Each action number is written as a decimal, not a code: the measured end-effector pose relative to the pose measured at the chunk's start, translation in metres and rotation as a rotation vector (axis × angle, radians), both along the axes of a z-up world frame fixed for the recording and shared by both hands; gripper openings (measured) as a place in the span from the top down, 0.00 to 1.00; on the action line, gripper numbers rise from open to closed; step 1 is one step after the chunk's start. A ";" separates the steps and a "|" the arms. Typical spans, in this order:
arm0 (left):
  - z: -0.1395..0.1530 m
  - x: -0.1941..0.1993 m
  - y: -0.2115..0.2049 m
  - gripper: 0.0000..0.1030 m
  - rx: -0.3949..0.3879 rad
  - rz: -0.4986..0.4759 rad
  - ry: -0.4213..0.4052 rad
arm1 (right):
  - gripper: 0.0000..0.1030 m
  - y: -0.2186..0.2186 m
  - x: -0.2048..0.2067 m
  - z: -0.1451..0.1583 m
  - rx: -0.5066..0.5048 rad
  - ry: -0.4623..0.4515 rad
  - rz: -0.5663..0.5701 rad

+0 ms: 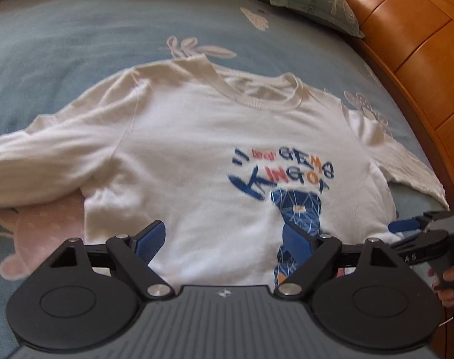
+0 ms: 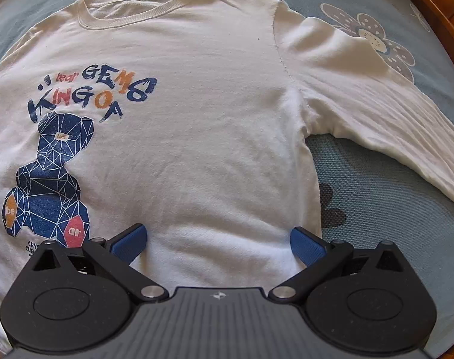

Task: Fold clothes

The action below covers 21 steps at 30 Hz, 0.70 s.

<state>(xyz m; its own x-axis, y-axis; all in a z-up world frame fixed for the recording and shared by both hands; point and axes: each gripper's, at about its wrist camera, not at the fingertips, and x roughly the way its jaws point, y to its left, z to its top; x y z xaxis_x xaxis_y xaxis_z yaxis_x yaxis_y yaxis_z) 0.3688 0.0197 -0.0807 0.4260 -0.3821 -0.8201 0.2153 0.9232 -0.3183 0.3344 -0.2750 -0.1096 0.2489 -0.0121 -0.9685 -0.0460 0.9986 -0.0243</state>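
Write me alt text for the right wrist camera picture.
A white long-sleeved shirt with a blue bear print lies flat, front up, on a pale blue flowered bedspread. The right gripper is open above its lower part, holding nothing.

"bear GEMS KING OF" on shirt

We lose the hem of the white shirt behind the right gripper housing, so we cannot tell how it lies there. Its right sleeve runs out of frame before the cuff. The small print under the bear graphic is half covered and unreadable. In the left wrist view the lettering is smeared by blur, the left sleeve is cut at the edge, and a pink cloth lies partly under it.
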 end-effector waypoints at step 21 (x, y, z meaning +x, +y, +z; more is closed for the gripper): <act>-0.025 0.027 0.033 0.19 0.030 0.050 -0.017 | 0.00 0.003 -0.012 0.004 -0.014 -0.066 0.026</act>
<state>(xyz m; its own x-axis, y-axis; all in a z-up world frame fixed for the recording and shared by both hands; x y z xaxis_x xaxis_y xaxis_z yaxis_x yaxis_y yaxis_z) 0.3961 0.0525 -0.1062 0.4579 -0.3351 -0.8234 0.1736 0.9421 -0.2869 0.3226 -0.2723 -0.1056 0.3128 -0.0181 -0.9496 -0.0698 0.9967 -0.0420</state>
